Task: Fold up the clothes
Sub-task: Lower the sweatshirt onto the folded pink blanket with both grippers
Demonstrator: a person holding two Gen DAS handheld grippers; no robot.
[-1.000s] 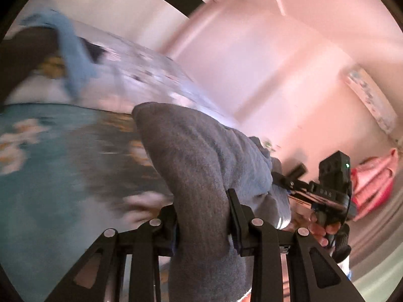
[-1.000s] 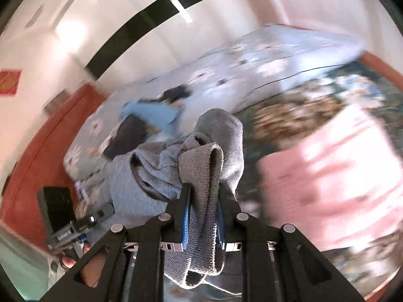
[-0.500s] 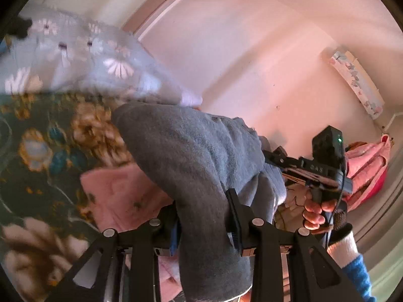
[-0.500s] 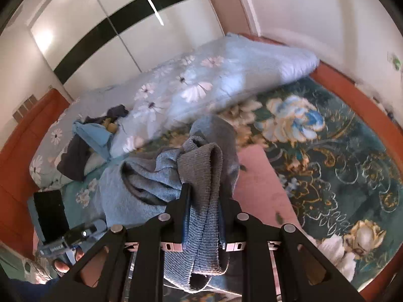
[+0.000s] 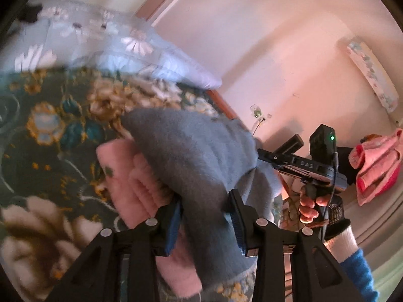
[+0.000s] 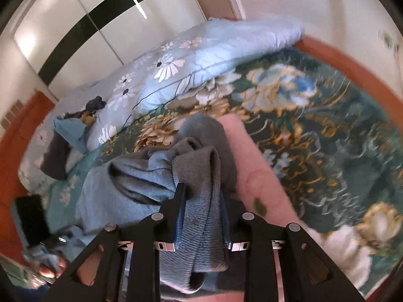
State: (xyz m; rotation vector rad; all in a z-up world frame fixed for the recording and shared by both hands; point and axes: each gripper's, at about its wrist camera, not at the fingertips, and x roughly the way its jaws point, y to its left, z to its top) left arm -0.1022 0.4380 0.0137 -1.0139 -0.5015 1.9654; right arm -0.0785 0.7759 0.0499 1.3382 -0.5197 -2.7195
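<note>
A grey-blue knitted sweater (image 5: 196, 156) hangs bunched between both grippers above the bed. My left gripper (image 5: 205, 209) is shut on one part of it. My right gripper (image 6: 202, 201) is shut on a ribbed part of the same sweater (image 6: 201, 216). The right gripper also shows in the left wrist view (image 5: 302, 166), held by a hand to the right. A folded pink garment (image 5: 131, 183) lies on the bed just below the sweater; in the right wrist view this pink garment (image 6: 254, 166) sits right of the sweater.
The bed has a dark green floral cover (image 6: 327, 130) and an orange wooden frame (image 6: 352, 68). A light blue floral duvet (image 6: 201, 50) is heaped at the far side, with dark and blue clothes (image 6: 68, 136) on it. Pink clothes (image 5: 375, 163) hang at right.
Both grippers have carried the sweater across the bed and lower, over the folded pink garment. Both stay shut on it.
</note>
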